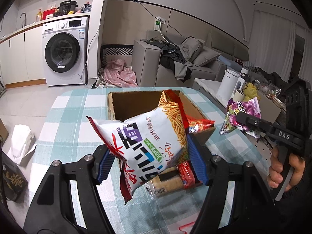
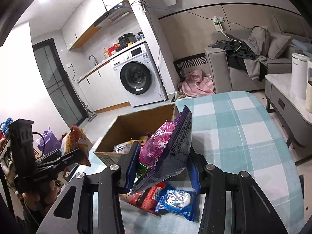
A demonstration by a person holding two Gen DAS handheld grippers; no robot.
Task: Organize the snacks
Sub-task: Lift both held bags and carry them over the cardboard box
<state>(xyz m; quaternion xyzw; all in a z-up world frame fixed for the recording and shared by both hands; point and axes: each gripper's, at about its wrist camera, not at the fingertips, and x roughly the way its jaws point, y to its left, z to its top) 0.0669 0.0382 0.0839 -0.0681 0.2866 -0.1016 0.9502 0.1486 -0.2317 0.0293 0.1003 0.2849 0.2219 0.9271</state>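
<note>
My left gripper (image 1: 150, 159) is shut on a white noodle-snack bag (image 1: 148, 138) and holds it above the near edge of an open cardboard box (image 1: 136, 101) on the checked tablecloth (image 1: 74, 120). The box holds red snack packets (image 1: 197, 123). My right gripper (image 2: 161, 165) is shut on a purple snack bag (image 2: 165, 150), held above the table just right of the box (image 2: 136, 120). The right gripper and purple bag also show in the left wrist view (image 1: 243, 113). The left gripper with its bag shows in the right wrist view (image 2: 76, 146).
A red packet (image 2: 148, 197) and a blue packet (image 2: 177, 200) lie on the table under my right gripper. A brown packet (image 1: 167, 183) lies under my left. A low side table (image 2: 282, 89) with a white kettle (image 2: 298, 76) stands at right; a sofa (image 1: 156, 64) behind.
</note>
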